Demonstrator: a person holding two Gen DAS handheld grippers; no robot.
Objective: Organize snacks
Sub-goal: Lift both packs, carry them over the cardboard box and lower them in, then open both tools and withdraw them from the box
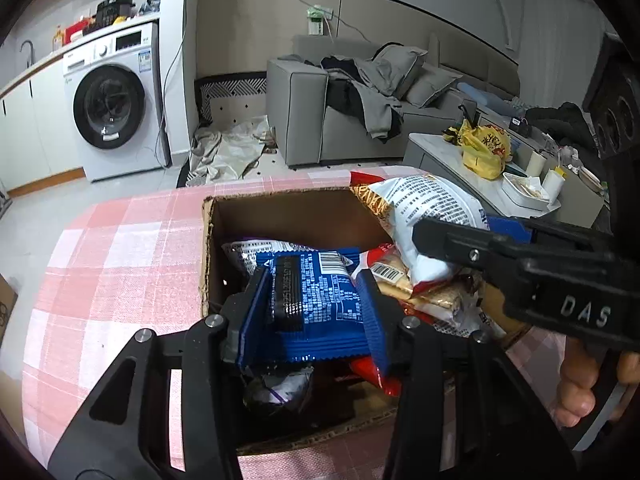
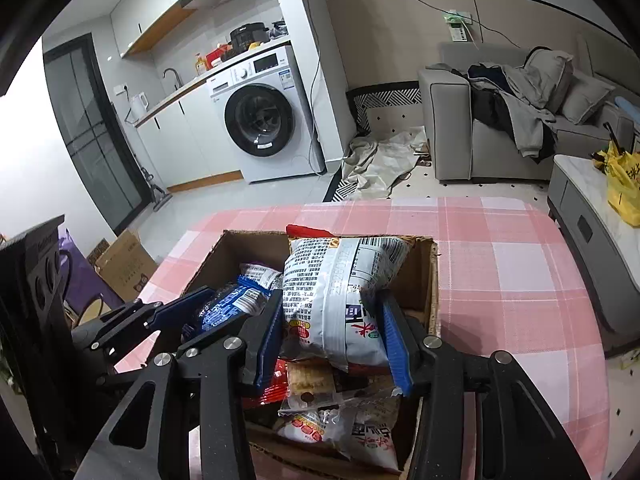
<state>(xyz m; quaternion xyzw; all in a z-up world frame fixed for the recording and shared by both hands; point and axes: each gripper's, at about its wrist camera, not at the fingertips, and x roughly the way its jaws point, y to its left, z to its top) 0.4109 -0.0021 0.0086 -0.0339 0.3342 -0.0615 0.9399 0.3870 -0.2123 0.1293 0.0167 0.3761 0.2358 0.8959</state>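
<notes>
Both grippers are clamped on one snack each over the cardboard box (image 1: 208, 248), mid-frame: left gripper (image 1: 316, 300) pinches a blue packet (image 1: 320, 292), right gripper (image 2: 332, 328) squeezes a white bag (image 2: 340, 288).

A home; washing machine (image 2: 262, 120), sofa (image 2: 500, 120).

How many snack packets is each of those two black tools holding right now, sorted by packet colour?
Blue packets: 1, the blue snack packet clamped in the left gripper.
White packets: 1, the white printed snack bag clamped in the right gripper.
Total held: 2, both over the cardboard box.
</notes>
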